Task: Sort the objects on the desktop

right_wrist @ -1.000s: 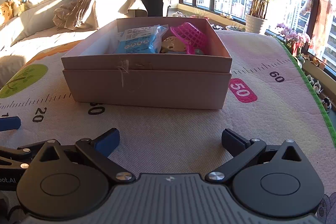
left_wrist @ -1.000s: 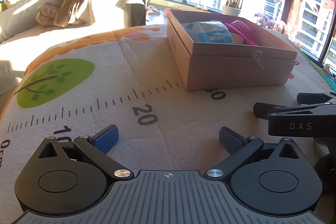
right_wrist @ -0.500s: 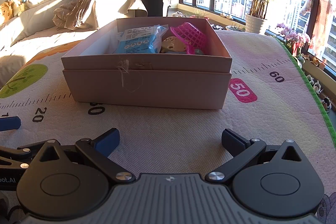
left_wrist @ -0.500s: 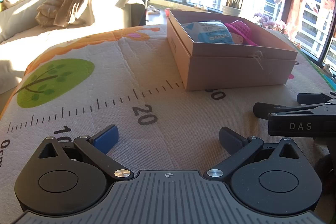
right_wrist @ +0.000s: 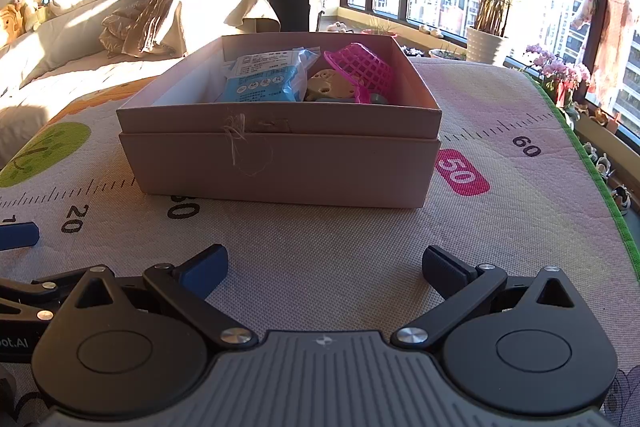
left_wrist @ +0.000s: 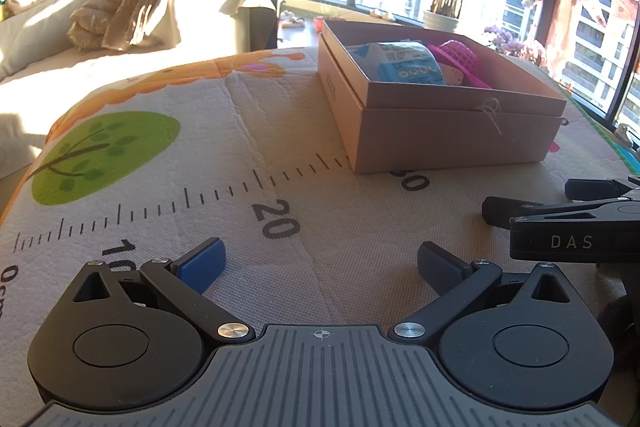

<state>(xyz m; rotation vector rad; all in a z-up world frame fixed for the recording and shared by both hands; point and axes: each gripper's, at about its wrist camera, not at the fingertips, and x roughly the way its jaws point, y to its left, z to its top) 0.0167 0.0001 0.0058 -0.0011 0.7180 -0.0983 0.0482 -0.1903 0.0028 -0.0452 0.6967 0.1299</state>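
Observation:
A tan cardboard box [right_wrist: 280,163] stands open on the play mat [right_wrist: 340,251], straight ahead of my right gripper [right_wrist: 326,263] and ahead to the right of my left gripper [left_wrist: 322,261]. The box also shows in the left wrist view [left_wrist: 452,135]. Inside lie a blue packet [right_wrist: 266,79], a pink mesh basket [right_wrist: 362,69] and a beige toy [right_wrist: 328,87]. The blue packet [left_wrist: 404,63] and pink basket [left_wrist: 456,57] show in the left wrist view too. Both grippers are open, empty and low over the mat, a short way from the box.
The mat carries a printed ruler and a green tree patch [left_wrist: 104,151]. A sofa with a crumpled blanket [right_wrist: 172,11] stands behind the table. A potted plant [right_wrist: 488,43] and windows are at the back right. The mat's green edge [right_wrist: 592,171] runs along the right.

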